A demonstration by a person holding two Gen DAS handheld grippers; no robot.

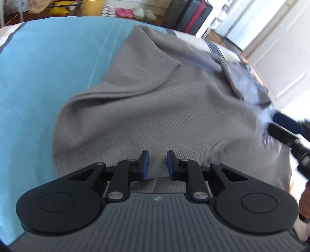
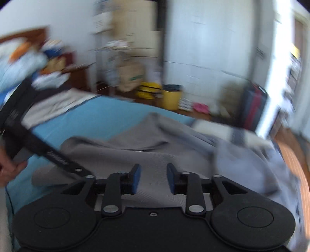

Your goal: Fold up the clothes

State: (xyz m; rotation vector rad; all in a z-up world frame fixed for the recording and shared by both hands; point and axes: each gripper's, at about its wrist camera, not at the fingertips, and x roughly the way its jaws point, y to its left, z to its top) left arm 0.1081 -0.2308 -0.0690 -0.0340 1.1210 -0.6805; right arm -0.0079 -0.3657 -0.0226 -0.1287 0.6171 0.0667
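A grey knit garment lies rumpled on a bed with a light blue sheet. My left gripper is open, its blue pads just over the garment's near edge, with cloth between and under them. My right gripper is open above the same grey garment, holding nothing. The right gripper also shows at the right edge of the left wrist view. The left gripper's body shows at the left of the right wrist view. The right wrist view is blurred.
A pale blue-grey cloth lies over the garment's right side. Beyond the bed stand a yellow bin, slippers, a dark suitcase and white doors. Piled clothes lie at far left.
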